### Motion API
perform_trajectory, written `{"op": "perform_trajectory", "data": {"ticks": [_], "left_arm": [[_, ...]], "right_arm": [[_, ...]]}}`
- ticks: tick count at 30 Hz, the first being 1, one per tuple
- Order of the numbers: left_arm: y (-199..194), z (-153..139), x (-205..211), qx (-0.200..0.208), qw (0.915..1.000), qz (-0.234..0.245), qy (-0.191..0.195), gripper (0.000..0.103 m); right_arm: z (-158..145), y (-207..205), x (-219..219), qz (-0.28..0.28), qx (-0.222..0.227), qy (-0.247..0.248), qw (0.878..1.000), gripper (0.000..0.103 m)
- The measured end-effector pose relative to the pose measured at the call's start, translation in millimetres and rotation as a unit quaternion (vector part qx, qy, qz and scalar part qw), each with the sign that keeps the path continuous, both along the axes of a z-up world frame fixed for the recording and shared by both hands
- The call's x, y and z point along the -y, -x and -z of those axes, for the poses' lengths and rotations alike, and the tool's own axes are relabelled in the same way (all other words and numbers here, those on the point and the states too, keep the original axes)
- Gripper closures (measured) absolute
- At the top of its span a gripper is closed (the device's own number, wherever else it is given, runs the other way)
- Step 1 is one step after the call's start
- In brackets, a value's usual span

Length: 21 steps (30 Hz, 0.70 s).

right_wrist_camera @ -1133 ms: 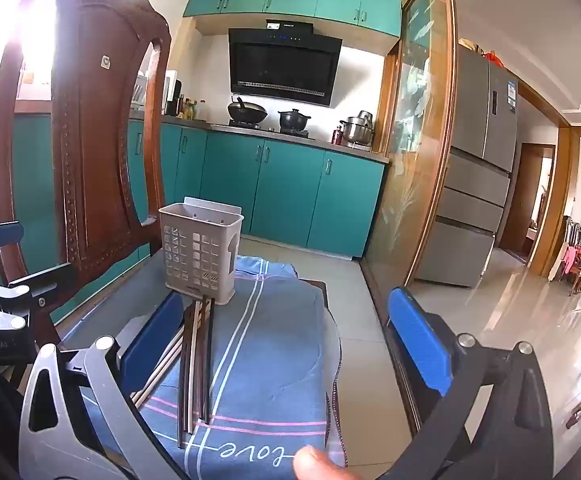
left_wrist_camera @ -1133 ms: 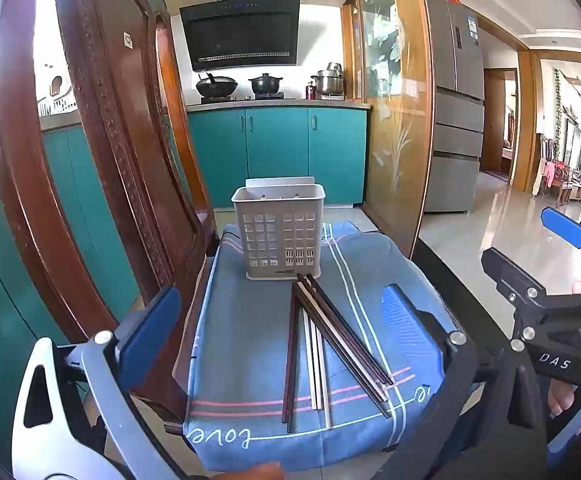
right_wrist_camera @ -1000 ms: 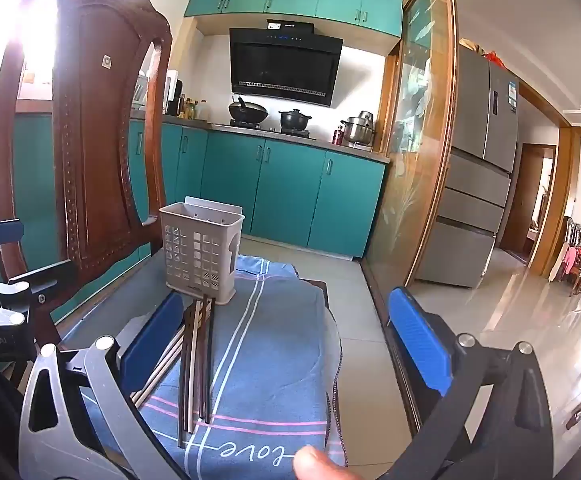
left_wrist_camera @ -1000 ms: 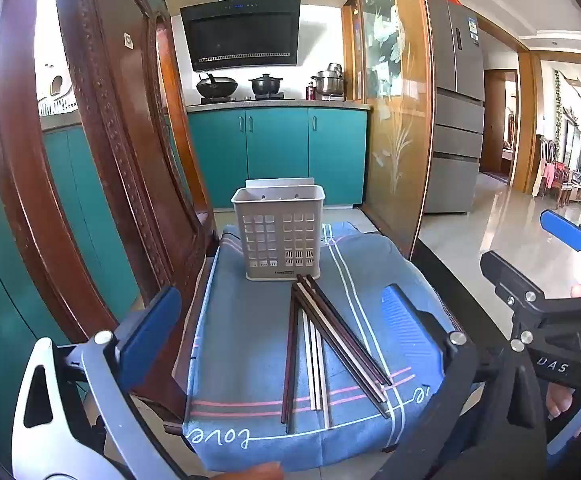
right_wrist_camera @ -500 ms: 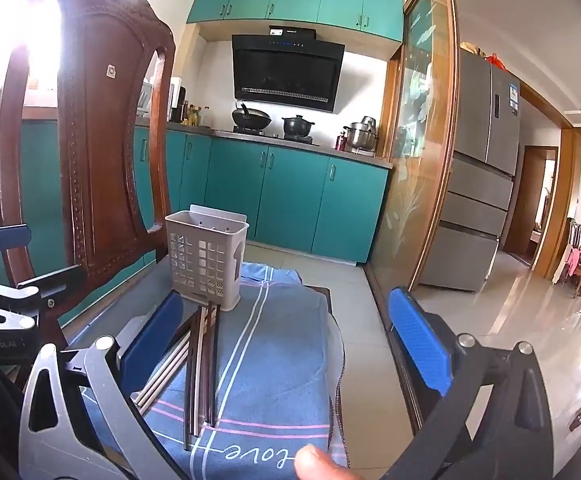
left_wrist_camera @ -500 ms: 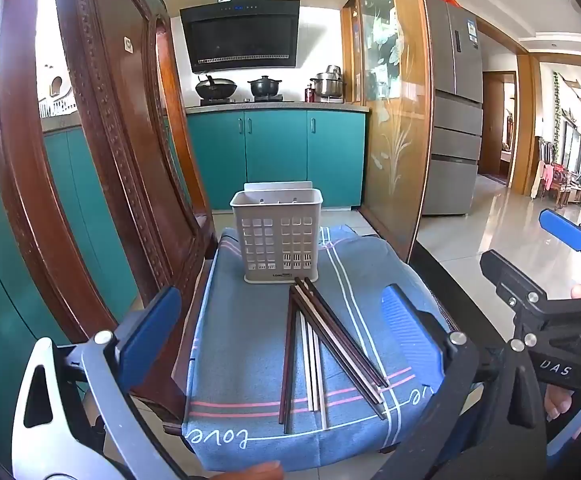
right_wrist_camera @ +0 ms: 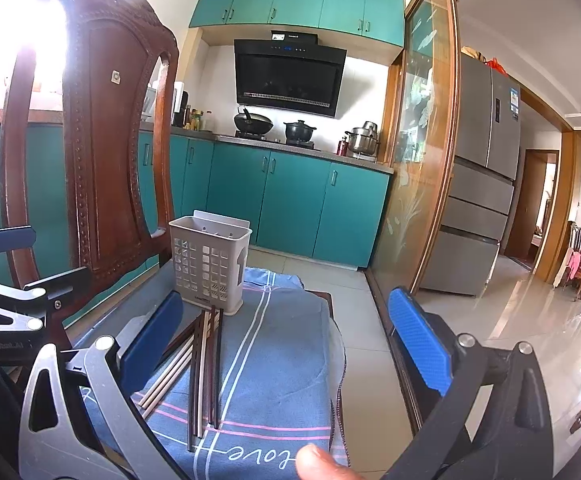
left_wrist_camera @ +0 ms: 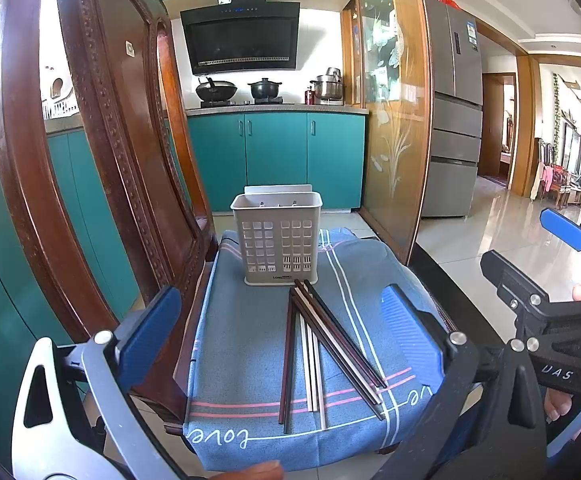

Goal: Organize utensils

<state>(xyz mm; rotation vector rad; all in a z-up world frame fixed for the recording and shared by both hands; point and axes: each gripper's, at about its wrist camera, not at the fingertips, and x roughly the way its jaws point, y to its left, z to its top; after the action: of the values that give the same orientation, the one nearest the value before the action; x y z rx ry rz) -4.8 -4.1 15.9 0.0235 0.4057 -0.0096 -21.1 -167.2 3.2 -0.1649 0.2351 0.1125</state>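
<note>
— Looking along the left tool [left_wrist_camera: 280,326], what lies ahead?
— A bundle of chopsticks [left_wrist_camera: 322,350], dark and pale, lies on the blue striped cloth [left_wrist_camera: 246,344] directly between its spread fingers and slightly beyond them. The fingers are wide apart, holding nothing.
— Which way do they run?
— Lengthwise away from the tool, far ends fanning together right at the foot of the grey slotted utensil holder [left_wrist_camera: 277,238], which stands upright beyond them.
— And the right tool [right_wrist_camera: 284,340]?
— Also open and empty. From it the chopsticks [right_wrist_camera: 202,368] sit off toward its left finger, partly hidden behind that pad.
— So which is nearer?
— I'd judge the left; it is centred on them, though the fingers would close across the long axis.
</note>
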Motion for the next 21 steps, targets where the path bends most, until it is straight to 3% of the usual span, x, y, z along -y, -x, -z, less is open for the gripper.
{"op": "perform_trajectory", "data": {"ticks": [21], "left_arm": [[0.3,4.5,-1.3,0.001,1.0,0.001,-0.001,0.003]], "right_arm": [[-2.7,7.4,3.0,0.003,0.009,-0.004,1.0,0.002]]}}
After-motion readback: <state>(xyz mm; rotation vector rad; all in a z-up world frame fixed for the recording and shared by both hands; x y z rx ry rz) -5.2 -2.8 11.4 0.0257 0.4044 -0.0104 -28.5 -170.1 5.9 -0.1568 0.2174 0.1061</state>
